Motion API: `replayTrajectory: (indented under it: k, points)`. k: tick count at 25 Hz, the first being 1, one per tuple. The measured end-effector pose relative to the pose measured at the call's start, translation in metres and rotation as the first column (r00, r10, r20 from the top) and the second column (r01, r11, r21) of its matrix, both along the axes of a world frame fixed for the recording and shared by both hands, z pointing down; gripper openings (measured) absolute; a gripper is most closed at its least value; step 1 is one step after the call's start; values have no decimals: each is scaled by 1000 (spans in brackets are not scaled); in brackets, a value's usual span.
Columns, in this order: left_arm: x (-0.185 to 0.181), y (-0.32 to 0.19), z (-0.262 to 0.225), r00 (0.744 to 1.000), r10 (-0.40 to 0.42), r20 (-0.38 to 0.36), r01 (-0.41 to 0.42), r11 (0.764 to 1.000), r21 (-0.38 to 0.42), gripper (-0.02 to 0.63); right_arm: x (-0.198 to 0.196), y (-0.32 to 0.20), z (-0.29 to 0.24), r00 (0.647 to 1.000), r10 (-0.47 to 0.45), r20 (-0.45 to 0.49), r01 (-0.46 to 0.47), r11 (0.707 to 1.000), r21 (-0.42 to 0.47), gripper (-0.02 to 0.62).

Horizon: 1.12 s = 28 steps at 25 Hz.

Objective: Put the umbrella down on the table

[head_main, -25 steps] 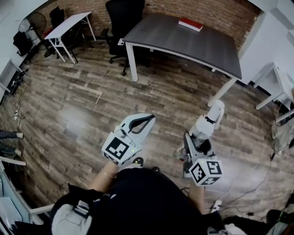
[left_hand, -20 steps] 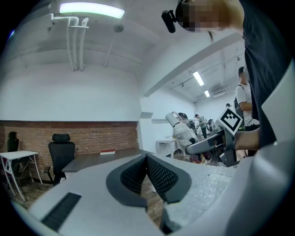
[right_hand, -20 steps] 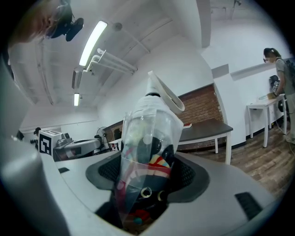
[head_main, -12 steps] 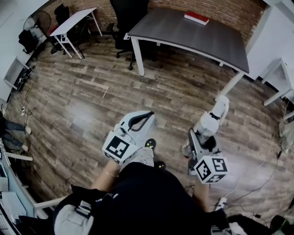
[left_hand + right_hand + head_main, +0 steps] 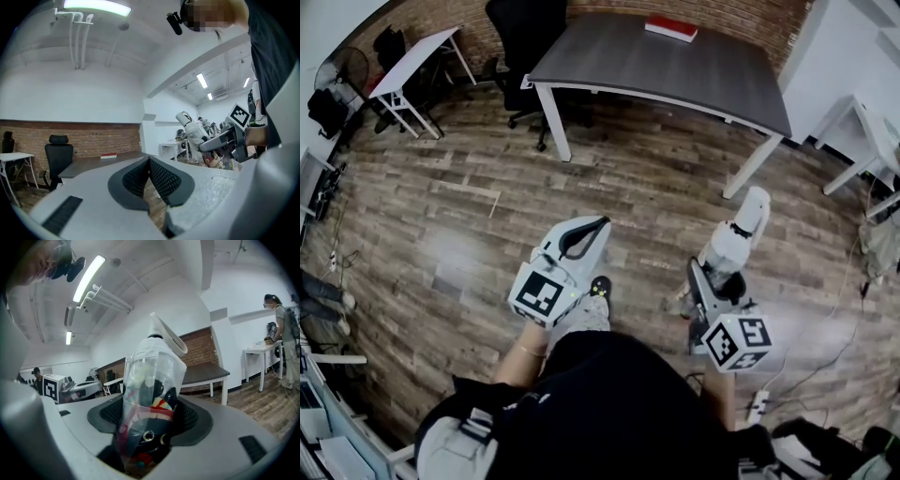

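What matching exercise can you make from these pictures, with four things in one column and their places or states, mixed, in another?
Things:
1 umbrella
2 red book
3 left gripper
4 office chair

Places or states:
A shut, empty
B on the dark table
C on the floor beside that table
D clamped in the right gripper

Pairs: 1-D; 2-B; 3-A; 4-C

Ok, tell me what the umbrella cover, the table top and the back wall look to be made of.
Umbrella cover: probably clear, glossy plastic film; the colourful folded fabric shows through it, and it wrinkles and catches the light.
Table top: matte dark grey with faint grain, likely laminate or stained wood.
Back wall: exposed red brick with visible mortar lines.
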State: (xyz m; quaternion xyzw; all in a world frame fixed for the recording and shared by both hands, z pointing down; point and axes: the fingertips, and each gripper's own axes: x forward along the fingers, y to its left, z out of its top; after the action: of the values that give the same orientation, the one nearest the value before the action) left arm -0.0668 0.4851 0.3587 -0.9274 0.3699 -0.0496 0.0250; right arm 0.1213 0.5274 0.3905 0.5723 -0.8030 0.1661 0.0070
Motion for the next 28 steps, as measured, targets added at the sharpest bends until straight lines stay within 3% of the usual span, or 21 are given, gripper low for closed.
replayTrajectory:
  k: [12, 28]
  points:
    - [12, -102, -10, 993, 118, -21, -117, 993, 24, -3, 9, -81, -17, 993, 119, -14, -119, 993, 0, 290]
    - [-30, -207, 5, 987, 157, -37, -157, 988, -6, -3, -27, -168, -12, 980, 198, -10, -198, 979, -44, 290]
